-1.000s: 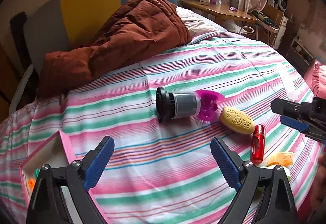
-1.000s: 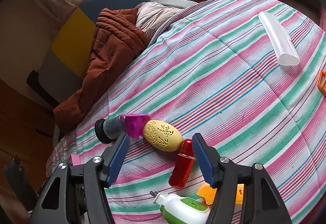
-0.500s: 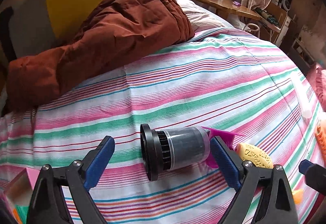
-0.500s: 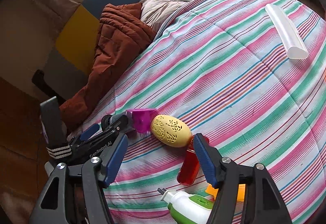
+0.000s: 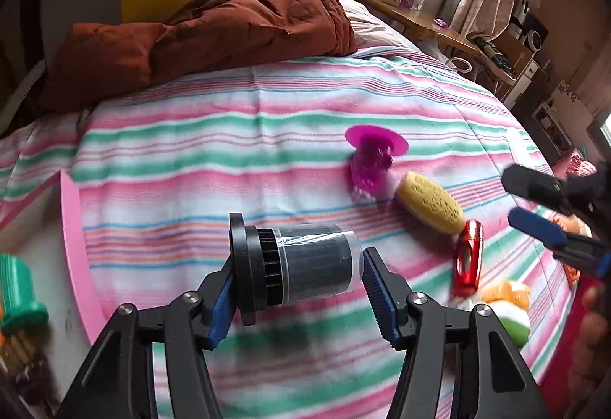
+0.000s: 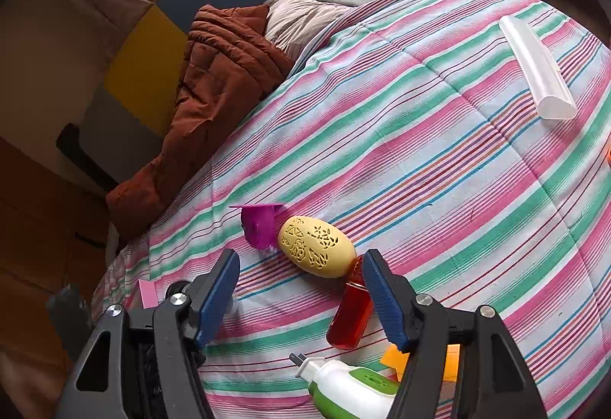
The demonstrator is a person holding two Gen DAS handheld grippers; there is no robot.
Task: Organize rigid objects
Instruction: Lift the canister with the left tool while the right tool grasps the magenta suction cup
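My left gripper is shut on a black cylinder with a clear sleeve and holds it just above the striped bedspread. A magenta plastic piece lies behind it, beside a yellow perforated oval and a red bottle. My right gripper is open and empty, hovering over the yellow oval and the red bottle. It also shows at the right edge of the left wrist view.
A pink box with a green item stands at the left. A green-and-white plug-in device and an orange piece lie near me. A clear tube lies far right. A brown quilt lies at the bed's head.
My left gripper closed on the black cylinder and pulled it left and back, away from the magenta piece. The right gripper stayed open over the yellow oval.
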